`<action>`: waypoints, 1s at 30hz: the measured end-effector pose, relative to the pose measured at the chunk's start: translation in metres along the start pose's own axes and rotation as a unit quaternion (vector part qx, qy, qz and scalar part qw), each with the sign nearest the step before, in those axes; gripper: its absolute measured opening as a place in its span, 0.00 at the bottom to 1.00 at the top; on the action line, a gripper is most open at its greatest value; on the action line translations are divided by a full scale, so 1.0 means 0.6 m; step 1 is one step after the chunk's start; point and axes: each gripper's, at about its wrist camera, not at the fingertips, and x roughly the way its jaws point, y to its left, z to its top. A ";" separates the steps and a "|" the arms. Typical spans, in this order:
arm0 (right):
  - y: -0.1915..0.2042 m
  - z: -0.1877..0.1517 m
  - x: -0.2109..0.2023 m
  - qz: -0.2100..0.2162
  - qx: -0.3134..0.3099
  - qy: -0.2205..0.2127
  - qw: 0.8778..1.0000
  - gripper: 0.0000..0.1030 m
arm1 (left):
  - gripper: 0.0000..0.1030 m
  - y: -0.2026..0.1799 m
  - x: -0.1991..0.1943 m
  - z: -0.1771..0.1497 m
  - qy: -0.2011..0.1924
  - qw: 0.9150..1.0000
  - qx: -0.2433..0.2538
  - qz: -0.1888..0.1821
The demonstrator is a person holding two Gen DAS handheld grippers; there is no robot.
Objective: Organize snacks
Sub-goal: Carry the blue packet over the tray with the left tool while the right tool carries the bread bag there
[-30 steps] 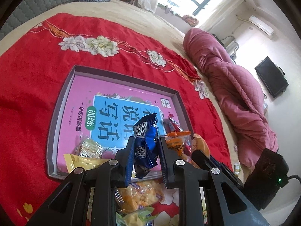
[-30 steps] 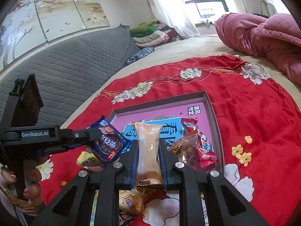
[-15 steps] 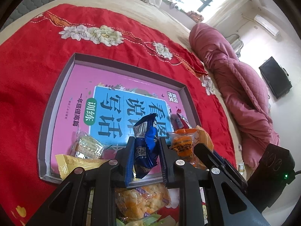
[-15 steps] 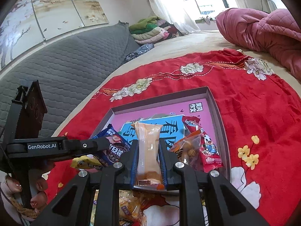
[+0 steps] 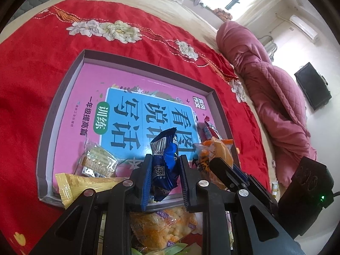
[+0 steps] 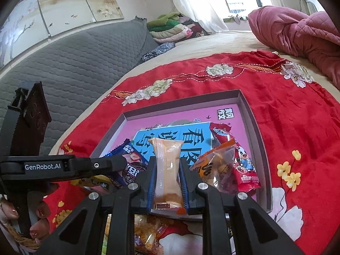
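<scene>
My left gripper (image 5: 164, 159) is shut on a blue cookie packet (image 5: 164, 159) and holds it over the near edge of the shallow grey box (image 5: 63, 89) with a pink book cover inside. The packet also shows in the right wrist view (image 6: 129, 165). My right gripper (image 6: 167, 163) is shut on a pale orange cake packet (image 6: 167, 163) over the same near edge of the box (image 6: 252, 123). In the box lie a wafer packet (image 5: 97, 161), a yellow packet (image 5: 85, 183), an orange packet (image 6: 216, 163) and a red packet (image 6: 240, 155).
Loose snack bags (image 5: 161, 221) lie on the red flowered cloth (image 5: 31, 63) just in front of the box. A pink quilt (image 5: 276, 85) is bunched at the right. A grey headboard (image 6: 74, 63) and folded clothes (image 6: 170, 27) stand behind.
Both grippers have moved forward and lower over the near part of the box, each still holding its packet. The box looms larger in both views.
</scene>
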 end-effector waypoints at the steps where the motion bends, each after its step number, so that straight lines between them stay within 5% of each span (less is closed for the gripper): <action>1: 0.000 0.000 0.002 0.001 0.000 0.002 1.000 0.20 | 0.24 0.000 0.000 0.000 0.000 1.000 0.000 0.000; 30: 0.006 -0.014 0.022 -0.007 -0.016 0.025 1.000 0.21 | 0.24 0.014 0.008 -0.004 0.012 1.000 -0.015 -0.004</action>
